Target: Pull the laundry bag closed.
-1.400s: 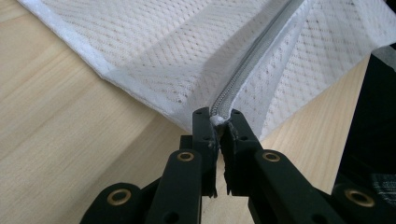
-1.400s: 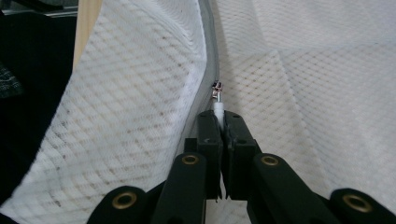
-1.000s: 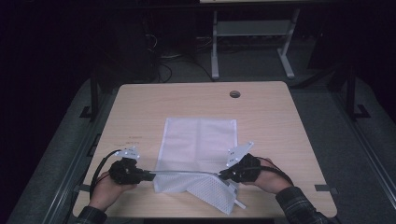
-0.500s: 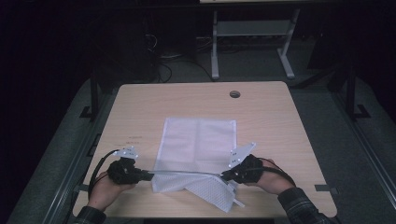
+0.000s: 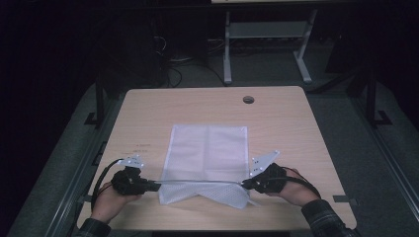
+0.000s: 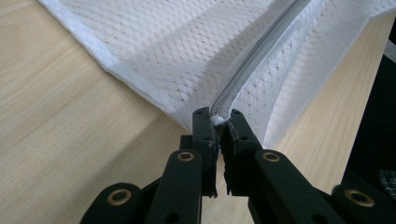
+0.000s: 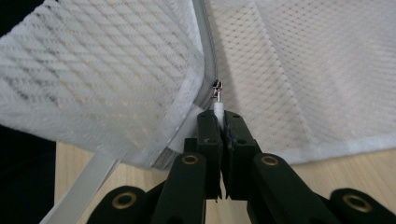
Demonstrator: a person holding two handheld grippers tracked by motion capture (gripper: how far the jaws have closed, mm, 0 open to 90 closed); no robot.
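- High view: I see the white mesh bag (image 5: 207, 158) lying flat near the middle of the wooden table (image 5: 197, 106), its near edge lifted and drawn taut between my two tools. My left gripper (image 5: 154, 186) sits at about 8 o'clock from the bag's centre, my right gripper (image 5: 245, 184) at about 4 o'clock, and the zipper (image 5: 197, 181) runs as a straight grey line between them. Below it a flap of mesh sags onto the tabletop towards 6 o'clock.
- Left gripper view: my left gripper (image 6: 219, 122) is clenched on the end of the zipper (image 6: 254, 60), a small wad of white fabric pinched between the tips. The zipper runs off towards 1 o'clock, and the mesh bag (image 6: 177, 46) spreads to either side of it over the table (image 6: 60, 140).
- Right gripper view: my right gripper (image 7: 218, 116) is clamped on the white zipper pull (image 7: 217, 103), with the small metal slider at 12 o'clock just past the tips. The mesh bag (image 7: 327, 70) fills the upper part; one fold of it lifts at 10 o'clock.
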